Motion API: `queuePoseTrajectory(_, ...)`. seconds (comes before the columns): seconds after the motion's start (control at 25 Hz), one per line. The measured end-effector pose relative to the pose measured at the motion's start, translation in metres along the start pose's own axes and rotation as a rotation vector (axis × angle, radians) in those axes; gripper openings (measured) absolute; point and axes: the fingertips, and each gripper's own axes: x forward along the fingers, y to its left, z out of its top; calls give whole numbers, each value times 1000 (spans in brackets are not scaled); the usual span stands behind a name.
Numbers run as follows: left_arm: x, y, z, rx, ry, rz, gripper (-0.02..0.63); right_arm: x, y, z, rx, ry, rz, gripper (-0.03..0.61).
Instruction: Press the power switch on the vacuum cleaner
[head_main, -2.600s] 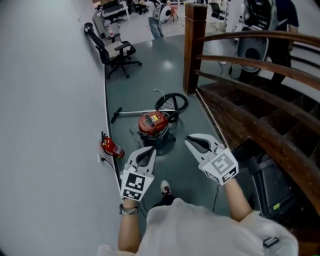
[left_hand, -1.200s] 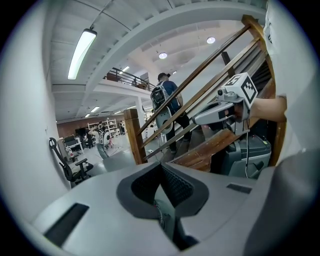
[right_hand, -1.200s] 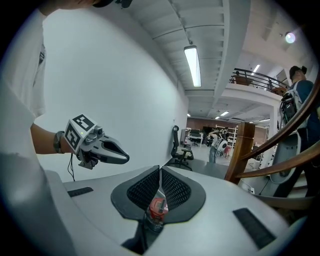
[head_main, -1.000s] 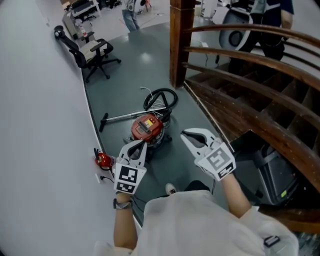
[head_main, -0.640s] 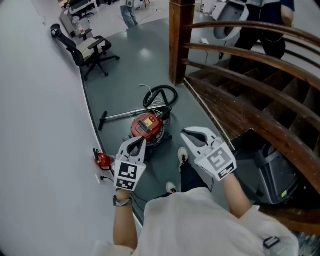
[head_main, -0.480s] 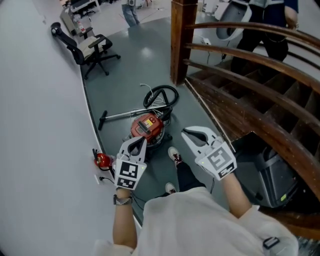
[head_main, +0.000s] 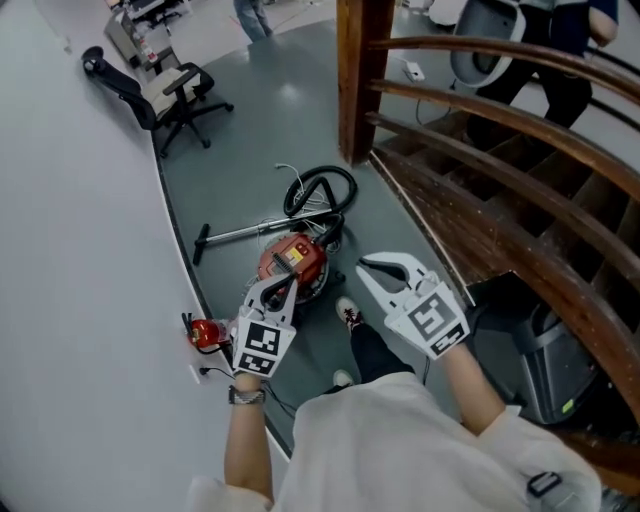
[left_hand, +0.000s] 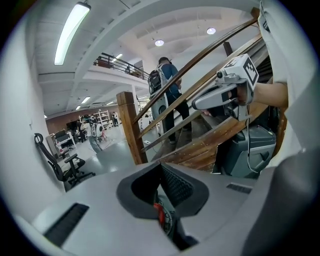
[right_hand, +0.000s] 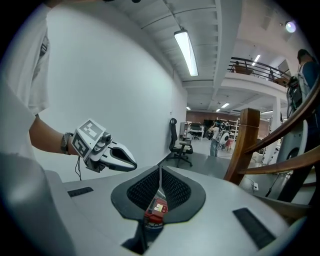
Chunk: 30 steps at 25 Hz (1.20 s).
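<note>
The red canister vacuum cleaner (head_main: 293, 262) lies on the grey floor, with its black hose (head_main: 320, 190) coiled behind it and its wand (head_main: 240, 235) stretched to the left. My left gripper (head_main: 283, 286) hangs shut just in front of the canister, apart from it. My right gripper (head_main: 363, 266) is held to the canister's right, its jaws together and nothing in them. In the left gripper view, a sliver of the vacuum (left_hand: 162, 218) shows under the closed left gripper (left_hand: 161, 168). The right gripper view shows the vacuum (right_hand: 156, 210) below the closed right gripper (right_hand: 160, 172).
A white wall (head_main: 80, 250) runs along the left, with a red fire extinguisher (head_main: 205, 332) at its foot. A wooden staircase (head_main: 480, 200) with a post (head_main: 355, 80) stands on the right. An office chair (head_main: 165, 85) is farther back. A person's shoe (head_main: 348, 315) is near the vacuum.
Both grippers have moved forward and lower toward the vacuum. The person has stepped forward, and a shoe now shows beside the canister. Both grippers stay shut.
</note>
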Motion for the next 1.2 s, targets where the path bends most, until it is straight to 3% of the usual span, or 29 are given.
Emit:
queuePoseTrajectory(0.32,49,55,-26,-11,109,32,-2,43,-37,-24,18,58,18,32)
queuePoseTrajectory(1.2,167,98,-139,-52,316,-36,67,145,-62,-110,92,209,126,32)
